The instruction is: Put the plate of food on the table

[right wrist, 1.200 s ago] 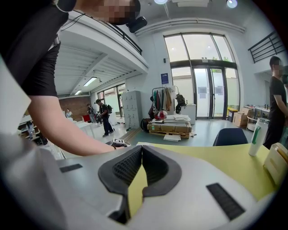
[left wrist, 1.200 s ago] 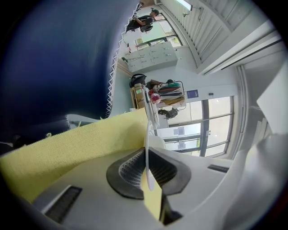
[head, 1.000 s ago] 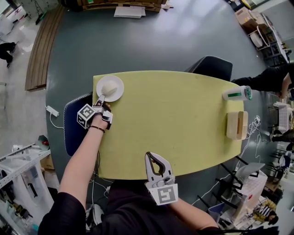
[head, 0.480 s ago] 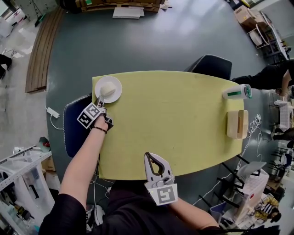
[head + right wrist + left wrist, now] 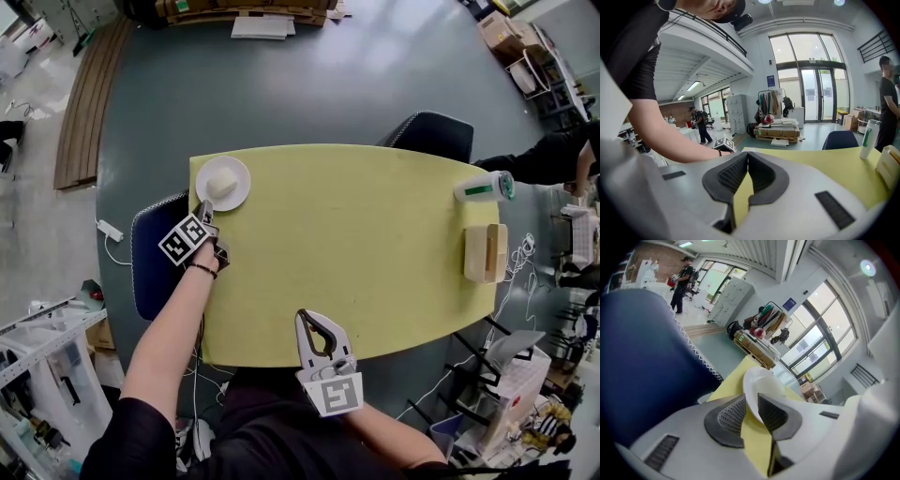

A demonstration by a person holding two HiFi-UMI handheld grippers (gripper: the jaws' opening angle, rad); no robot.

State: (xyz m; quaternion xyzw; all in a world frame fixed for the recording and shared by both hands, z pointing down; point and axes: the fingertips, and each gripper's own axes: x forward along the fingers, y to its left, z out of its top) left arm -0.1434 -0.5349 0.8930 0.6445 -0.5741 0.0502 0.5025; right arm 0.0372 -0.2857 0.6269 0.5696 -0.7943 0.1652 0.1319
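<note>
A white plate [image 5: 223, 182] with a pale mound of food rests on the far left corner of the yellow table [image 5: 356, 244]. My left gripper [image 5: 201, 208] sits at the plate's near rim. In the left gripper view the plate [image 5: 757, 380] shows its rim in the narrow gap between the parted jaws of that gripper [image 5: 750, 411], and the pads do not press on it. My right gripper [image 5: 319, 330] hovers over the near table edge; in the right gripper view this gripper [image 5: 747, 157] is shut and holds nothing.
A dark blue chair [image 5: 150, 253] stands at the table's left end and another [image 5: 431, 136] at the far side. A white bottle with a green label [image 5: 486, 190] and a wooden box [image 5: 485, 253] sit at the right end. A person [image 5: 553, 159] is beyond it.
The left gripper has let go of the plate's rim and drawn back a little toward me. The plate stays on the table corner. The right gripper has not moved.
</note>
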